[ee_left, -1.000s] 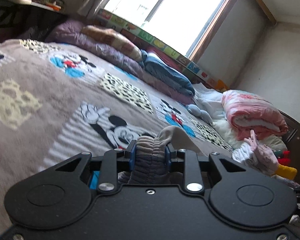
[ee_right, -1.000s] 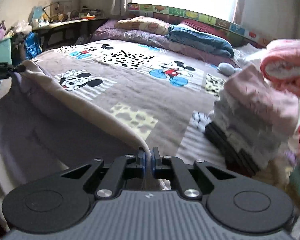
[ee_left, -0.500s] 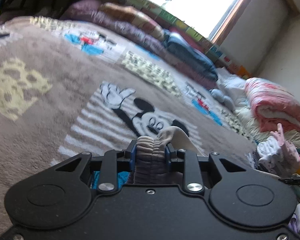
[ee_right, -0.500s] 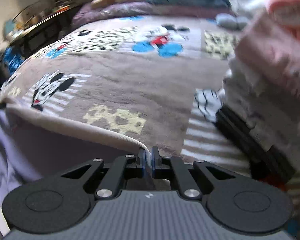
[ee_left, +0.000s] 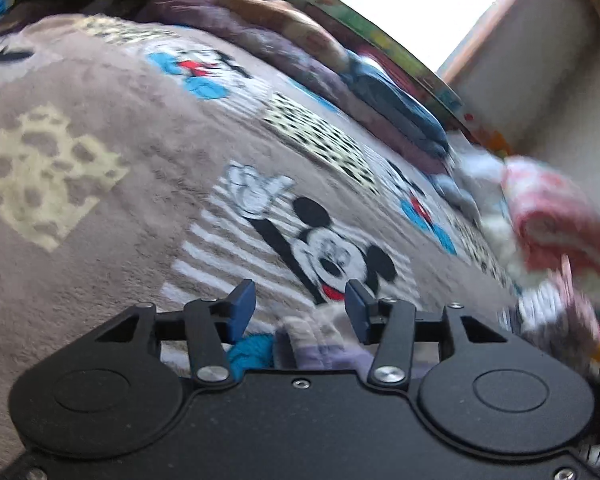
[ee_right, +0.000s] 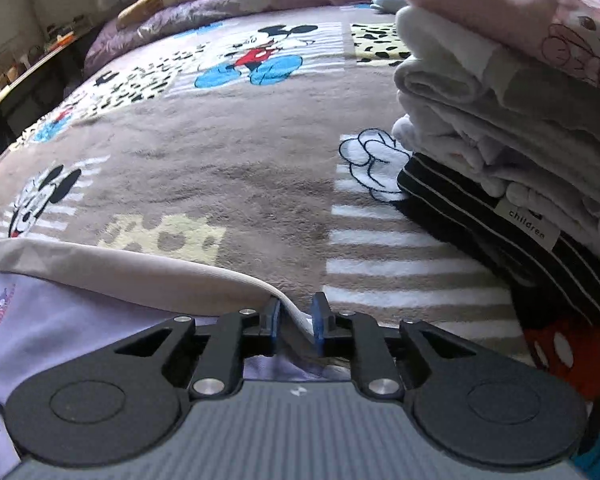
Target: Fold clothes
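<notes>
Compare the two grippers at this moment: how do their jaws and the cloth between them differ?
The left gripper has its jaws spread wide; the right gripper has only a narrow gap.
The cloth lies low behind the left jaws, apart from the pads; the beige hem runs between the right jaws, but contact is unclear.
The left view is blurred; the right is sharp.
Both have blue pads and point over the cartoon blanket.
</notes>
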Tool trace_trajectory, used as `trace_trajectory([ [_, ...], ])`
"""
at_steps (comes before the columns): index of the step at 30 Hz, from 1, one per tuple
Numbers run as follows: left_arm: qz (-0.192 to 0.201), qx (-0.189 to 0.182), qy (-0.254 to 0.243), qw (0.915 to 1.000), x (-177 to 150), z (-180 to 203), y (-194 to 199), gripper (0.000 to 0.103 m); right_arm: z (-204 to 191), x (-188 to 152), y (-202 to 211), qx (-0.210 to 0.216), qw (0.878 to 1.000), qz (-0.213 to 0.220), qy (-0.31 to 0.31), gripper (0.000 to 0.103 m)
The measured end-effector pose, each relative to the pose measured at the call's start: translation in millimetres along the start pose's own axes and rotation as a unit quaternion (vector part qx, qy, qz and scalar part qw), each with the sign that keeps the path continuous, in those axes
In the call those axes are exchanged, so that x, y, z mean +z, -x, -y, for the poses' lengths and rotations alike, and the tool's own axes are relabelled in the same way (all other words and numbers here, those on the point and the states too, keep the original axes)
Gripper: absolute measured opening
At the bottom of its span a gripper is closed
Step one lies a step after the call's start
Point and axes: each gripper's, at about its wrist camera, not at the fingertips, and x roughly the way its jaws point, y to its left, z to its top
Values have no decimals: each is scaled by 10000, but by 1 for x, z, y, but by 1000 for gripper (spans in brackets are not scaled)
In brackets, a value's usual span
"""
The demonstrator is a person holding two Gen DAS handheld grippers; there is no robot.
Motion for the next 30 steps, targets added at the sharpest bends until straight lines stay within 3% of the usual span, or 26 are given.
trace_trajectory([
  [3,-250,-115,-268,9993,-5,10,-4,48,3,-2,3,165,9997,138,-132,36],
  [6,-558,98,-446,9974,-16,13,-20,48,8,-3,3,234,9987,301,-328,52],
  [8,-665,156,-446,9967,-21,13,-31,46,13,-4,2,271,9978,380,-473,53],
  [10,-687,81,-555,9961,-26,17,-37,25,19,-7,-1,321,9968,418,-603,52],
  [11,-638,191,-815,9944,-28,25,-39,19,22,-8,-2,338,9963,428,-662,51],
  [12,-510,458,-1196,9905,-29,34,-39,6,24,-9,-4,329,9960,447,-705,45],
  [14,-270,849,-1727,9809,-28,49,-34,6,29,-10,-5,184,9958,508,-733,44],
  [16,-305,963,-1926,9761,-31,50,-39,7,33,-12,-8,64,9958,509,-760,45],
  [18,-538,1234,-1968,9712,-36,42,-53,19,35,-15,-10,-12,9958,513,-754,45],
  [21,-302,1301,-1909,9725,-30,46,-43,23,27,-17,2,-331,9951,787,-504,49],
  [25,5,1083,-1869,9764,-21,55,-23,23,6,-22,25,-473,9918,1185,44,49],
  [30,-197,107,-2353,9717,-38,82,-12,23,-35,-37,35,61,9902,1134,814,50],
])
